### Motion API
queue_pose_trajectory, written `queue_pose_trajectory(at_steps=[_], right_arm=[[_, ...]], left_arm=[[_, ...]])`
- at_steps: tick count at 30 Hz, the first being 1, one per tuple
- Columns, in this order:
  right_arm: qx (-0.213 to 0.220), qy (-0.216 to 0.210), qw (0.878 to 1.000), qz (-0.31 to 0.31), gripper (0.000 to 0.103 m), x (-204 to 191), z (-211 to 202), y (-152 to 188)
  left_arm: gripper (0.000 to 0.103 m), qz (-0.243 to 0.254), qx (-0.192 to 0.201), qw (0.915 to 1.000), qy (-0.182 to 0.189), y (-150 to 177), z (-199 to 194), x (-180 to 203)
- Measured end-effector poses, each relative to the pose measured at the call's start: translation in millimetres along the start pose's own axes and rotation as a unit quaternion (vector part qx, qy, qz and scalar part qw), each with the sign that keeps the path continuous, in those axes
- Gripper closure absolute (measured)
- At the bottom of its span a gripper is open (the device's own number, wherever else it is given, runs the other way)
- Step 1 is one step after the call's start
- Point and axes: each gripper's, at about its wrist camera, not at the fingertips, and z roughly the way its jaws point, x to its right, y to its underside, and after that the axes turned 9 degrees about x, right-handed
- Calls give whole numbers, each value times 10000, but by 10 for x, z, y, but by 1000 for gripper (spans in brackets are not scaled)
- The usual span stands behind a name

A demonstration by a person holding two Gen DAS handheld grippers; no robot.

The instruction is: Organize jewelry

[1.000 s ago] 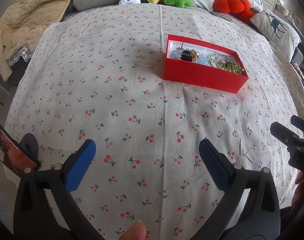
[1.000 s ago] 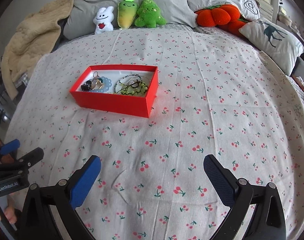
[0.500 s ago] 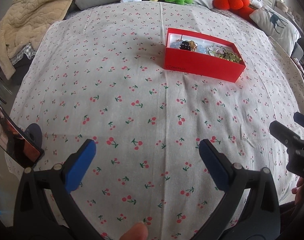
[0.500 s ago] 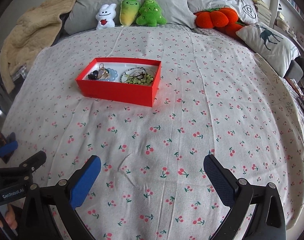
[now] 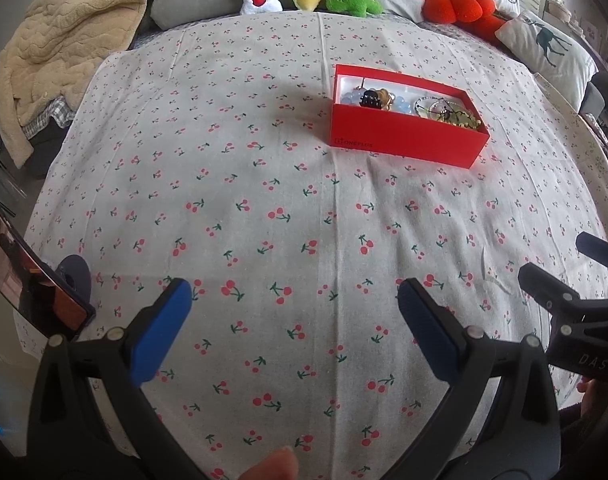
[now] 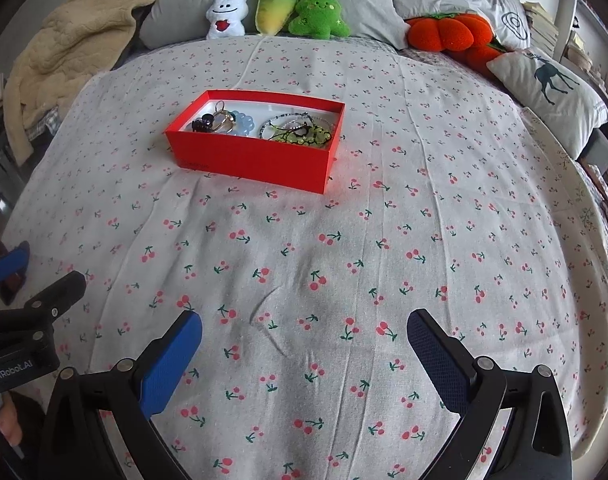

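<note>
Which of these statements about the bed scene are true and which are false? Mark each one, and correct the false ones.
1. The open red cardboard box holds jewelry. True.
2. The left tongs grip a bracelet. False: they are open and hold nothing.
3. Loose jewelry lies scattered on the cherry-print sheet. False: the jewelry seen is all inside the box.
4. The white bunny plush toy sits beside the yellow-green carrot plush toy. True.
5. The right tongs are shut. False: they are open, over bare sheet.
</note>
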Motion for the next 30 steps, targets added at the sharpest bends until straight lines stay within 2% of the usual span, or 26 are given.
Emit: queue_pose_trajectory(at_steps=[9, 30], right_arm=[[-19, 74, 10000, 18, 0, 6, 60, -32], [-8, 70, 9999, 120, 0, -4, -8, -21]], left_arm=[[1, -27, -88, 10000, 2, 12, 60, 3], [1, -30, 5, 10000, -11, 8, -47, -1]])
